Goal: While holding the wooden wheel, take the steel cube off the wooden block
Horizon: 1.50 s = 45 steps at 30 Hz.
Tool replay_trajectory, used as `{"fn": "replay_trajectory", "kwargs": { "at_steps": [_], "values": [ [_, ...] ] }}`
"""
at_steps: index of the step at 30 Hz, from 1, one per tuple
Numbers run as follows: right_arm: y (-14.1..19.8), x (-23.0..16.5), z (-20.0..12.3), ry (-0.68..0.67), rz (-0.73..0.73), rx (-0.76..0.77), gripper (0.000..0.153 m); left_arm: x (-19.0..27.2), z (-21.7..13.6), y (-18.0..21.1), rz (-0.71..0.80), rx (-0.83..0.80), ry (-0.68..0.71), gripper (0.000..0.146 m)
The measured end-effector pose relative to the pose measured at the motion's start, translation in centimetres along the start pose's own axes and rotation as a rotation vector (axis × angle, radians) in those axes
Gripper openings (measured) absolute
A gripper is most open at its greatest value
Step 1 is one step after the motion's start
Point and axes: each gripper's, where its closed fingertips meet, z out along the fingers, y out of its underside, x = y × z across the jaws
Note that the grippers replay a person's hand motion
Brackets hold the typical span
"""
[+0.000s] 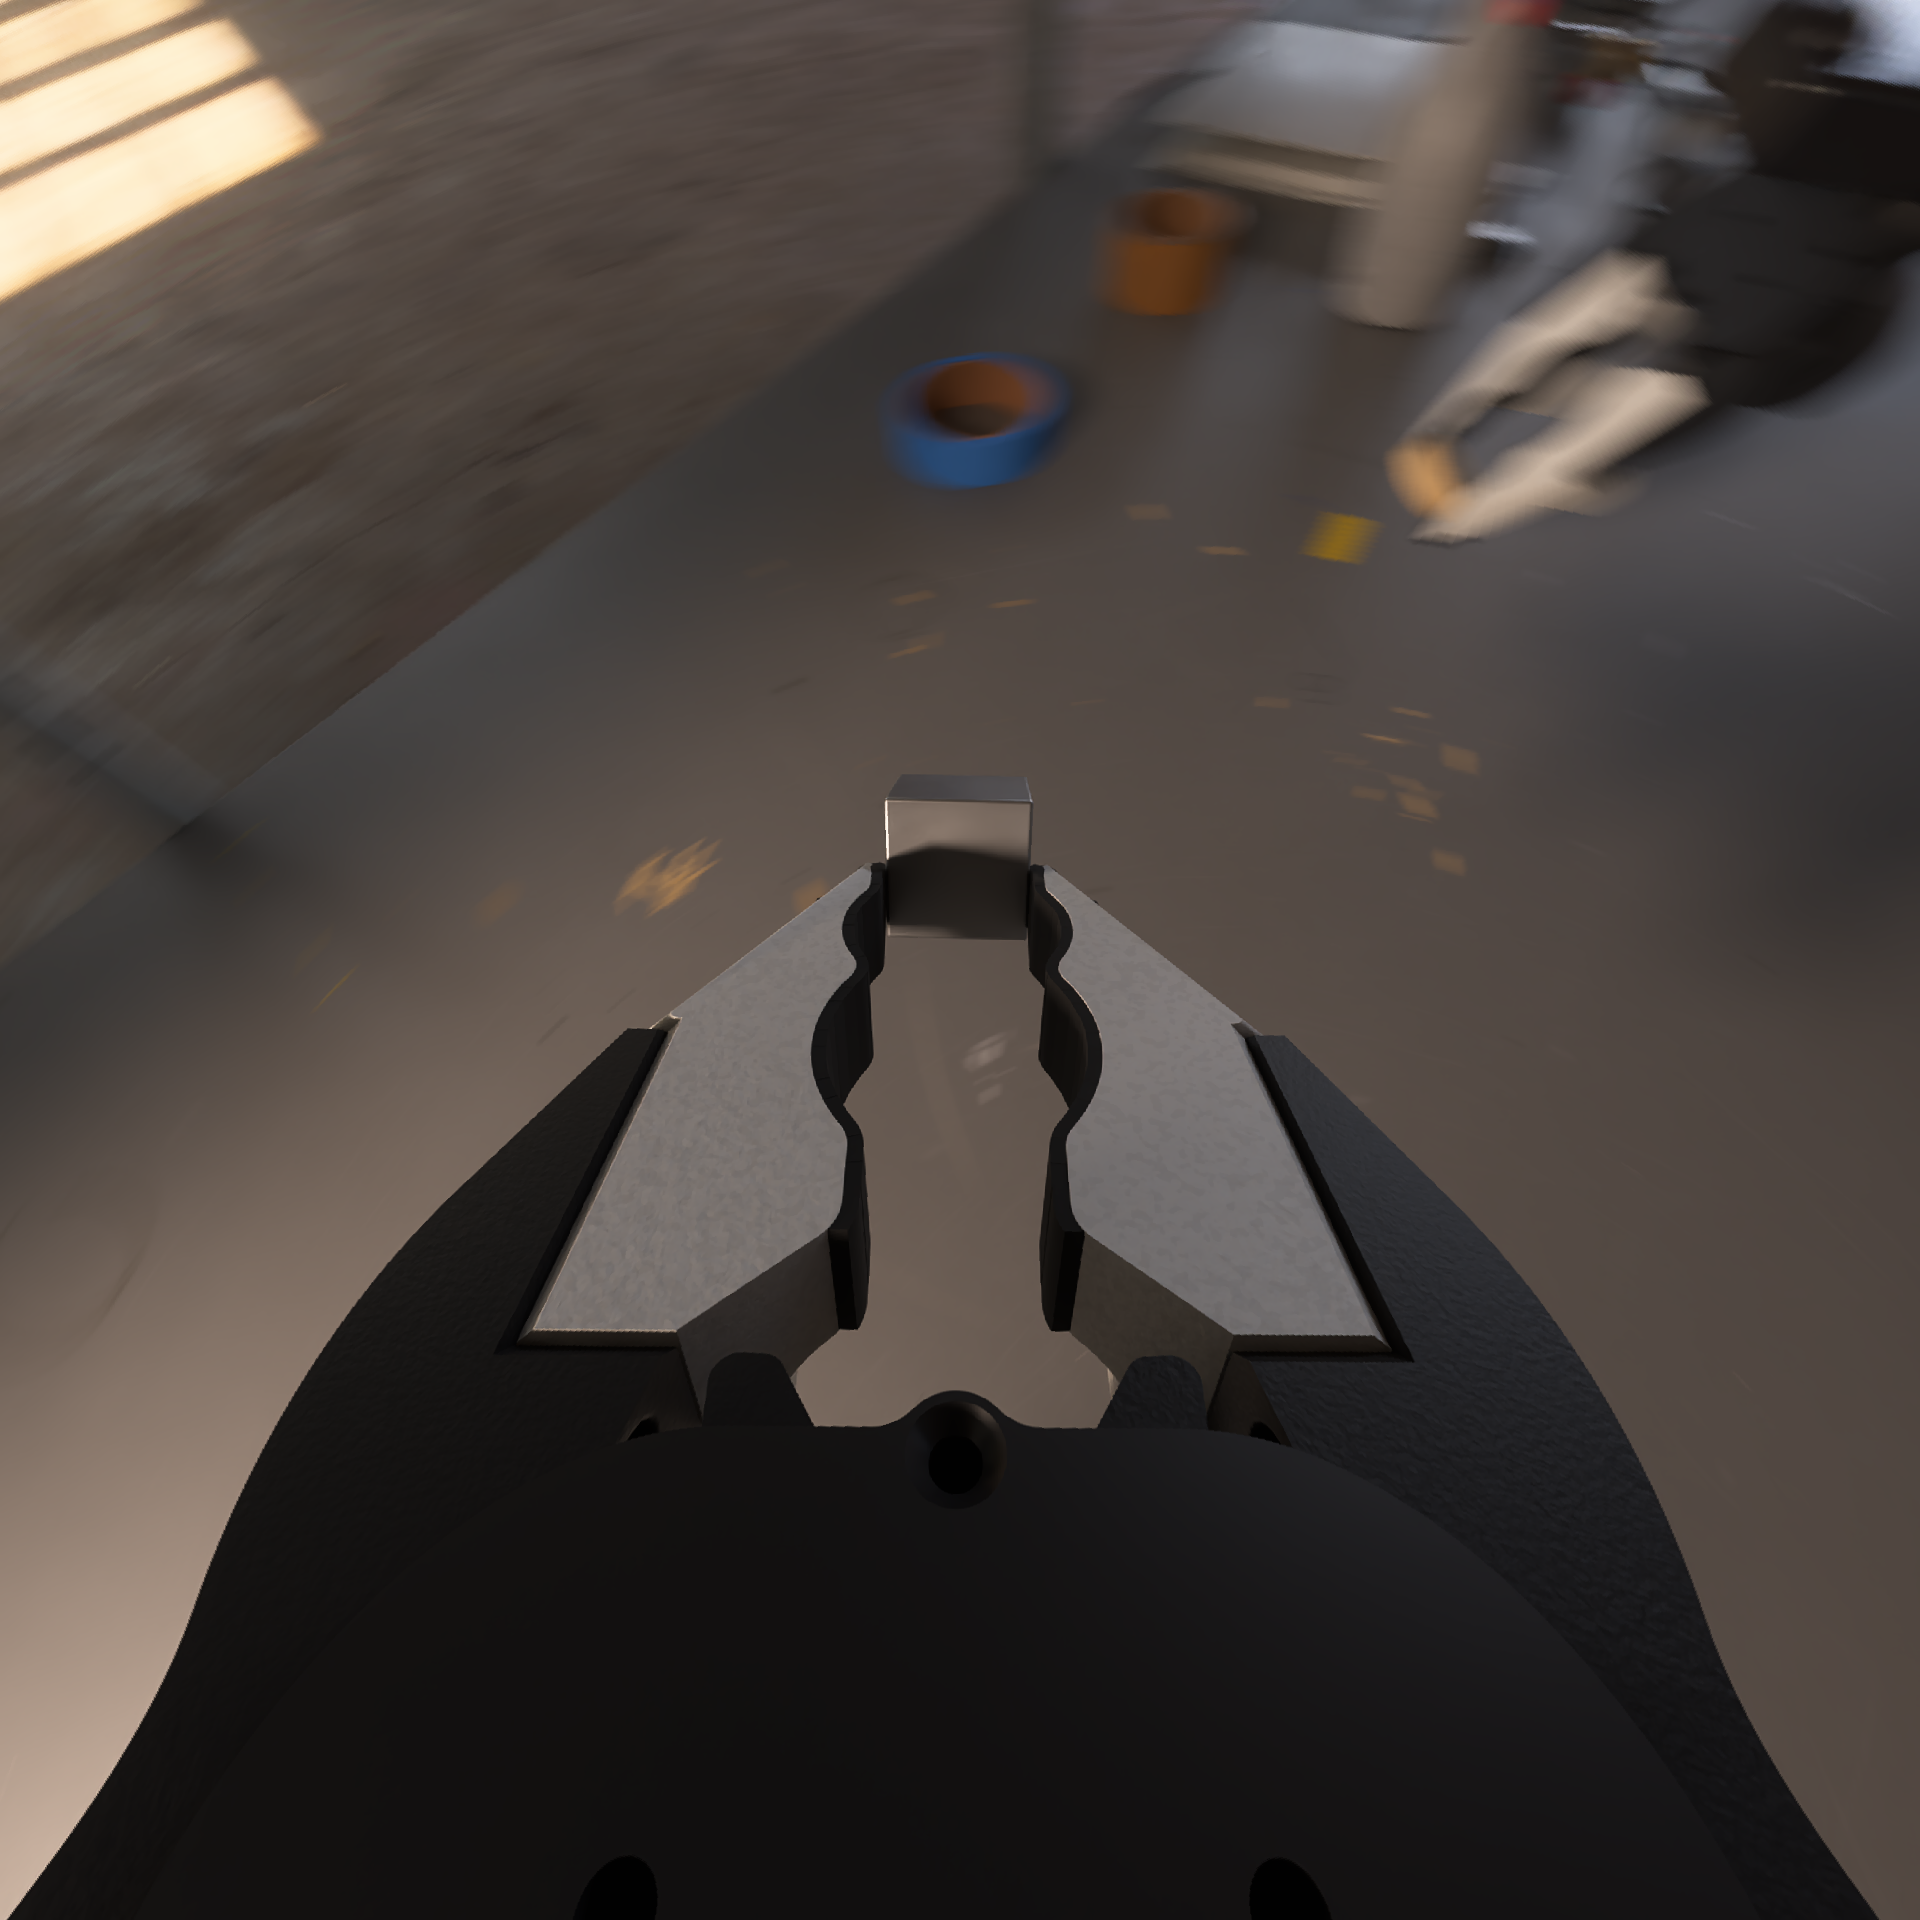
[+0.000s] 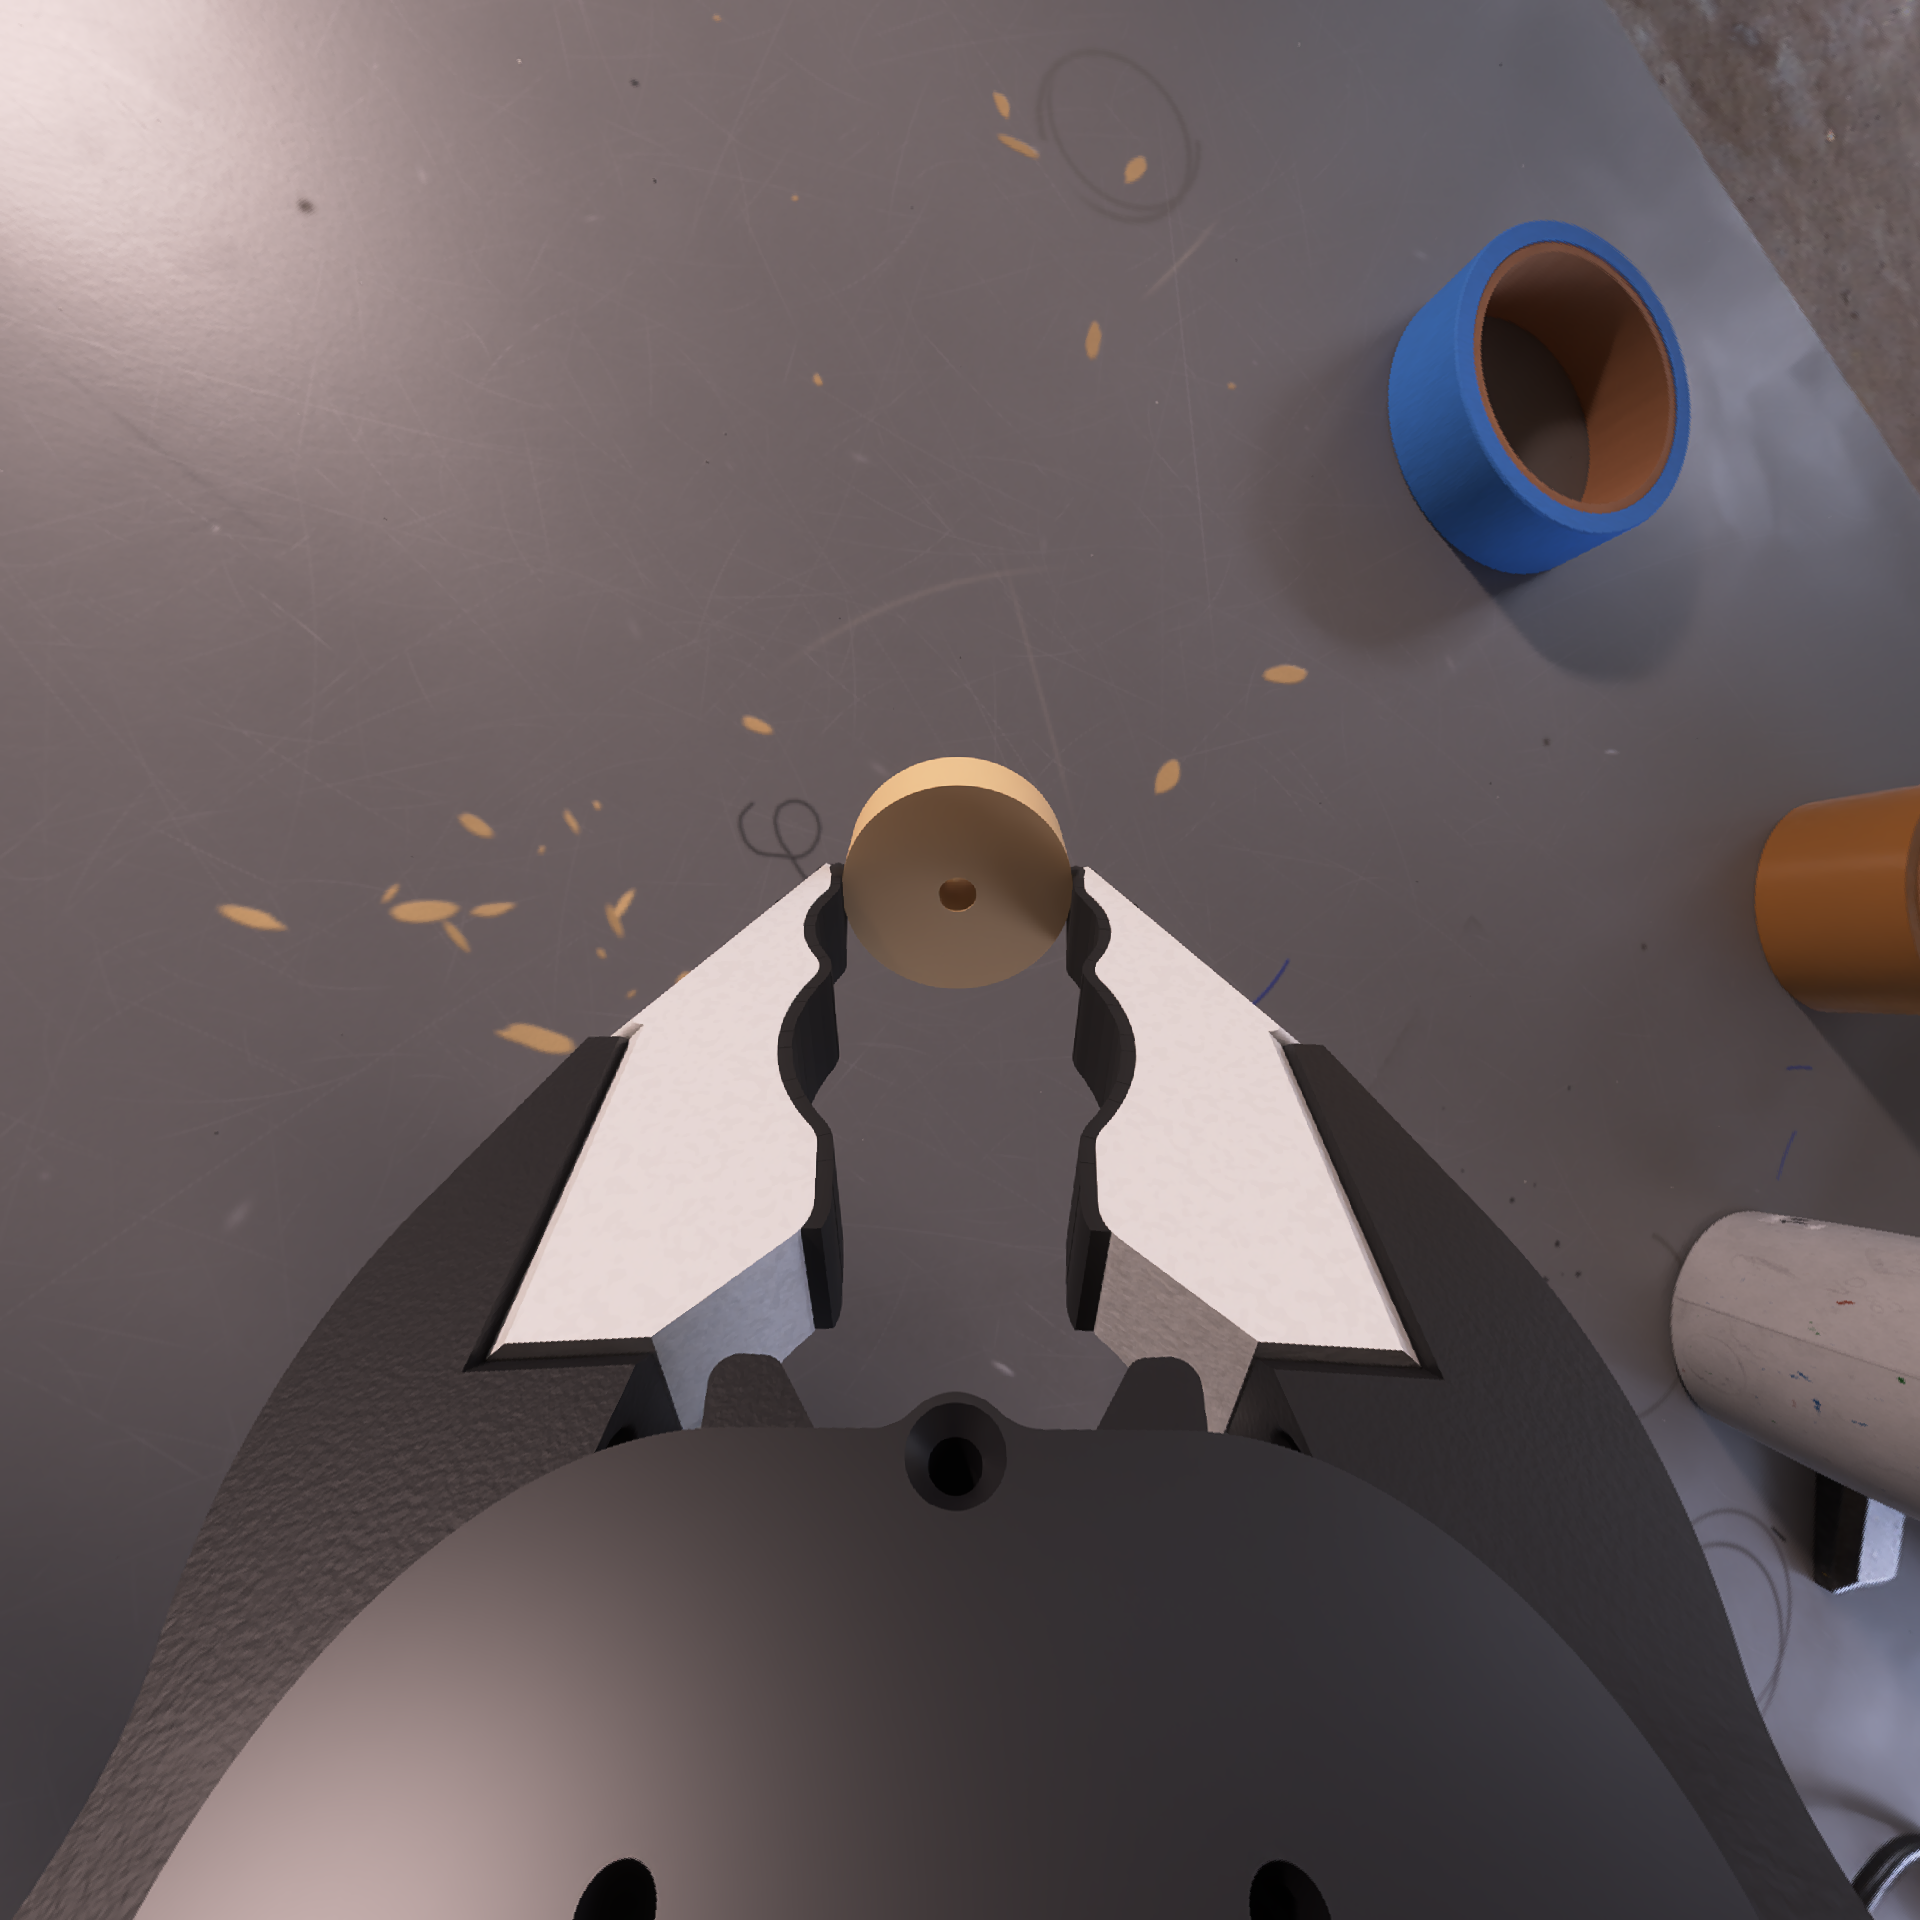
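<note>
We've got the left tool (image 1: 958, 894) pinching the steel cube (image 1: 958, 857) right at its tips, the two fingers narrowed onto the cube's side faces, and the cube sits clear above the grey surface (image 1: 1351, 1039) with nothing under it. The background in the left wrist view is smeared with blur. Out at twelve o'clock from the cube we see a blue tape roll (image 1: 977, 418) lying flat, and at one o'clock, farther off, an orange cup (image 1: 1164, 255). At two o'clock there's the other tool, blurred, near the far edge; we cannot tell its detail from here.

Over to the right tool (image 2: 956, 904): its fingers are closed partway onto the wooden wheel (image 2: 956, 878), gripping the rim on both sides, the flat face with the small centre hole turned toward the camera. Below it lies the scratched grey surface, scattered with pale wood chips (image 2: 424, 912), most of them at nine o'clock. At two o'clock the blue tape roll (image 2: 1538, 400) rests near the surface's edge. At three o'clock the orange cup (image 2: 1839, 899) is cut off by the frame, and at four o'clock we see a beige cylinder (image 2: 1797, 1351), paint-flecked, lying on its side. The wooden block is in neither view.
</note>
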Motion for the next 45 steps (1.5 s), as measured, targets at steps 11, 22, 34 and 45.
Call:
{"fn": "replay_trajectory", "kwargs": {
  "at_steps": [11, 22, 34, 45],
  "values": [
    [0.1, 0.4, -1.2, 0.013, 0.020, 0.025, 0.042, 15.4, 15.4, 5.4, 0.434, -0.338, 0.296, 0.027],
    [0.3, 0.1, -1.0, -0.008, 0.020, 0.014, 0.042, 16.7, 17.2, 7.8, 0.492, -0.458, 0.365, 0.027],
    [0.3, -0.1, -0.8, -0.017, 0.013, 0.002, 0.042, 17.1, 17.5, 9.0, 0.555, -0.518, 0.346, 0.027],
    [0.4, -0.3, -0.6, -0.023, 0.011, -0.007, 0.042, 17.2, 17.7, 9.0, 0.573, -0.505, 0.345, 0.027]
  ]
}}
